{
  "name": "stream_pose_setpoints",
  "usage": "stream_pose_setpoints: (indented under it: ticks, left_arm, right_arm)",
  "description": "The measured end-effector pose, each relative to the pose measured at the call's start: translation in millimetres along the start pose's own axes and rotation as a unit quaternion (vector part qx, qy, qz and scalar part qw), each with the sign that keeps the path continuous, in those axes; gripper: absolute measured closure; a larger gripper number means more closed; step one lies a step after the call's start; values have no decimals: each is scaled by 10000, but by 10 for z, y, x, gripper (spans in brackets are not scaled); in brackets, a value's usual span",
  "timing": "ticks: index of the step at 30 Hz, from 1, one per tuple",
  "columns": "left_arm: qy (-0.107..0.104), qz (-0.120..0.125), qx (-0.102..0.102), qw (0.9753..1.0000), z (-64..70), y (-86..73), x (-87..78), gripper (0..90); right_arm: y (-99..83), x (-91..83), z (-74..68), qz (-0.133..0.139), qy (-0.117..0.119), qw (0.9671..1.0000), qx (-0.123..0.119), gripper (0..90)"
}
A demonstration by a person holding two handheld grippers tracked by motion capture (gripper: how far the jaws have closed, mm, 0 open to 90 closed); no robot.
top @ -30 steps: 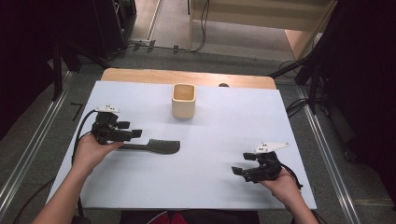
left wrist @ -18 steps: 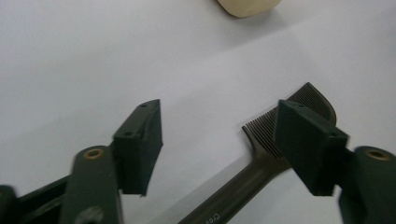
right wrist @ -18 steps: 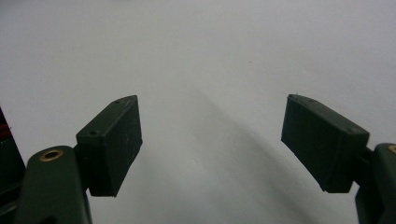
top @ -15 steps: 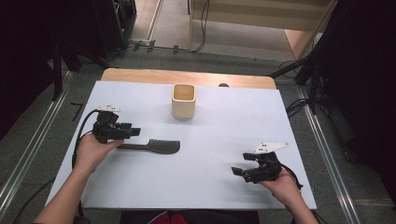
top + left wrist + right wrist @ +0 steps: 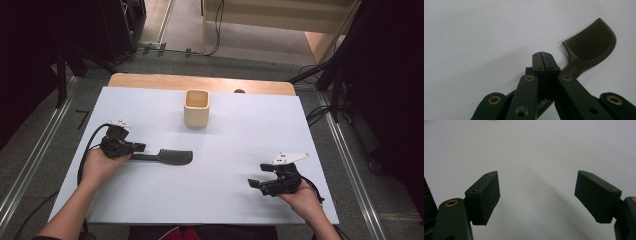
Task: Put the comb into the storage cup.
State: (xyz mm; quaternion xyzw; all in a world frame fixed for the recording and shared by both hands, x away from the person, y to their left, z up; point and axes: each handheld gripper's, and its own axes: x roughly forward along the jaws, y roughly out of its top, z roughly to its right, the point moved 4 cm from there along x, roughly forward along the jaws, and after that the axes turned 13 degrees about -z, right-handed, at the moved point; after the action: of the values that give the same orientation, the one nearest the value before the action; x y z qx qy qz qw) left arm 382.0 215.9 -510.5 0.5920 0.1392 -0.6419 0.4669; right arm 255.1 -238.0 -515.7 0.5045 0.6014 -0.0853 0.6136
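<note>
The white surface (image 5: 225,200) spreads over a wooden table whose bare edge shows at the far side. Near the far middle stands a pale, square-mouthed cup (image 5: 196,107), upright and open at the top, well apart from everything else. On the left half lies a dark comb (image 5: 167,157), flat on the surface, its broad toothed end pointing toward the middle and its narrow handle running back to the left tongs (image 5: 137,148). In the left gripper view the comb (image 5: 591,41) shows fine ridged teeth along a rounded head, and the jaws of the left tongs (image 5: 544,58) are pressed together with the handle passing close beneath them; whether they pinch it or merely lie over it cannot be told. The right tongs (image 5: 256,183) rest low at the near right in the person's hand, jaws spread wide, with bare surface between them in the right gripper view (image 5: 537,197). Against the earlier frames the left tongs and comb sit in much the same place, and the right tongs have barely shifted. Nothing lies between the comb and the cup.
</note>
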Motion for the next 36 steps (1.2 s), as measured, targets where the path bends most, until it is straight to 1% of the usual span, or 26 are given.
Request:
stream_pose_setpoints:
  ticks: [5,8,10,12,22,36]
  left_arm:
    - [10,-16,-85,10000,-40,-42,2,900]
    - [32,-83,-84,9999,-52,-76,15,900]
    - [3,-126,-104,9999,-50,-91,22,900]
    - [33,-164,-74,9998,-51,-104,23,900]
    - [-8,-161,-130,9998,-34,-195,3,900]
    - [-95,-211,-98,9997,38,-263,1,900]
  right_arm:
    - [7,4,-2,-4,-1,10000,-11,186]
    - [17,9,0,-4,5,10000,-38,186]
    - [19,10,-1,-6,4,10000,-39,186]
    - [26,14,-3,-13,7,10000,-47,186]
    - [58,28,1,-1,32,10000,-75,186]
    - [96,54,0,-23,75,9999,-115,186]
